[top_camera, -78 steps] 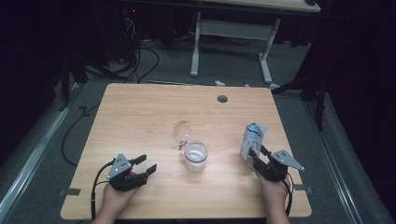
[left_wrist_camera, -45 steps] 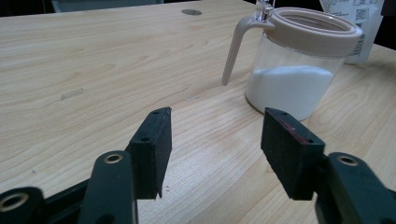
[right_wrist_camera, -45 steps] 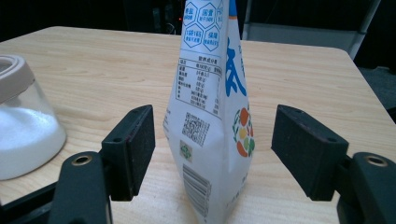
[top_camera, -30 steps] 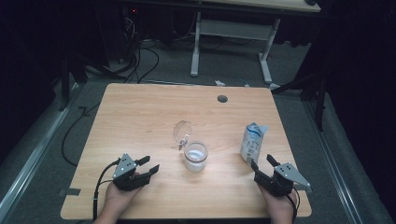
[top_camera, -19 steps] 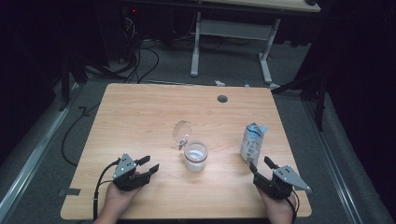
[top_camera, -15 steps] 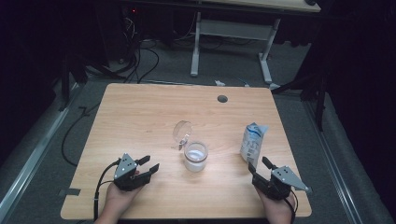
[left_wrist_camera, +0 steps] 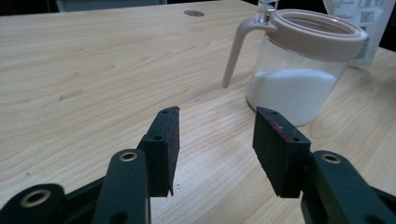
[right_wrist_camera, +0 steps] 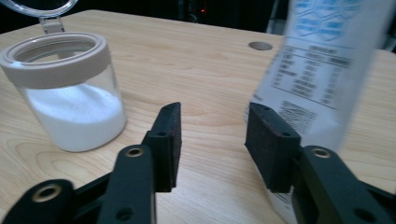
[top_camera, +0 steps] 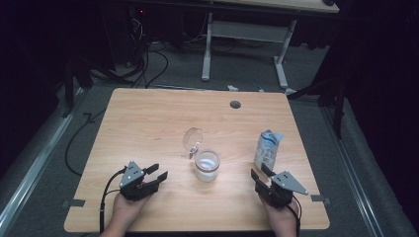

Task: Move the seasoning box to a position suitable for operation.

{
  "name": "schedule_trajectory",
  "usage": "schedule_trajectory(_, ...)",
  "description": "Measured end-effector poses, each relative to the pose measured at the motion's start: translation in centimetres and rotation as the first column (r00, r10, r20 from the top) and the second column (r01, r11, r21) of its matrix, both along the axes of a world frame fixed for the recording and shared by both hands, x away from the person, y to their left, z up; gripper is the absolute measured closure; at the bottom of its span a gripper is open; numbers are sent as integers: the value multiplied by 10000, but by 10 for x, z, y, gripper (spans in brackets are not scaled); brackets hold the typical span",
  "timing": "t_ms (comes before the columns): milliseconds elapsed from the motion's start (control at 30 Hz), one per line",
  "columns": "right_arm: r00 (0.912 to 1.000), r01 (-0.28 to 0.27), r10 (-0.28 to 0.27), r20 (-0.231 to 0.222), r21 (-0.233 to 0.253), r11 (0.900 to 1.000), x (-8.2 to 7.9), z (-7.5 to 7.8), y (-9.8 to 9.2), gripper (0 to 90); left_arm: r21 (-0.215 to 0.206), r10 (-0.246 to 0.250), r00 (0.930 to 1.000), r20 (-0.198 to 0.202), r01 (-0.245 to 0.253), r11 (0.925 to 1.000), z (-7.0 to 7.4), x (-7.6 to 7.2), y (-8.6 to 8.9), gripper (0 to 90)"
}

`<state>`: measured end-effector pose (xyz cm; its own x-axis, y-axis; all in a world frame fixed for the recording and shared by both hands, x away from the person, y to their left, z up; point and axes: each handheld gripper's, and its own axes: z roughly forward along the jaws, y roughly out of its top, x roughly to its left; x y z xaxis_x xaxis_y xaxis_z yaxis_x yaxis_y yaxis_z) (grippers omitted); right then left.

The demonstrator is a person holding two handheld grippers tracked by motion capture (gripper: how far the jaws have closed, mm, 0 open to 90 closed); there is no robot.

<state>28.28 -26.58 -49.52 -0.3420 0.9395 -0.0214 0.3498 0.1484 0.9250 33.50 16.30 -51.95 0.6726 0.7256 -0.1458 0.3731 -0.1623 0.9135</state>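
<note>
Carton (right_wrist_camera: 317,74) just beyond right gripper's (right_wrist_camera: 212,126) parted jaws

The left gripper (top_camera: 157,176) and the right gripper (top_camera: 260,173) sit low near the person's side, jaws parted, each held by 1 hand.

No legible text anywhere. White carton (right_wrist_camera: 322,74) carries a blue hexagon-pattern print, a block of fine printed lines and a QR-like square — all blurred, unreadable. Same carton (left_wrist_camera: 362,18), left gripper view — small code patch, too small to read.
</note>
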Motion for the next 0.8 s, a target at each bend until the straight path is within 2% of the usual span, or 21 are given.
schedule_trajectory(100,9996,-283,282,-86,-81,9996,6,-1,9,591,-74,334,9994,-108,-335,9994,2,2,-1,531)
schedule_trajectory(200,9985,-543,540,-123,-320,9980,11,-1,19,589,-24,487,9988,4,-487,9988,5,5,-3,556)
schedule_trajectory(333,9954,-916,899,-318,-560,9942,18,-5,28,598,235,514,9987,44,-515,9984,8,9,-10,572)
schedule_trajectory(533,9909,-1272,1239,-529,-635,9898,28,-5,40,609,157,567,9984,-28,-566,9983,11,17,-19,622)
schedule_trajectory(633,9902,-1298,1257,-610,-691,9891,34,-5,47,661,-46,635,9979,-89,-635,9980,15,22,-24,697)
schedule_trajectory(733,9883,-1397,1351,-714,-630,9882,35,-7,53,762,15,657,9978,-54,-657,9978,21,26,-32,776)
schedule_trajectory(767,9883,-1431,1396,-618,-561,9881,33,-8,54,807,142,694,9976,7,-694,9975,23,28,-35,866)
schedule_trajectory(800,9870,-1542,1513,-550,-533,9866,32,-10,56,835,128,678,9977,-31,-678,9976,24,30,-38,900)
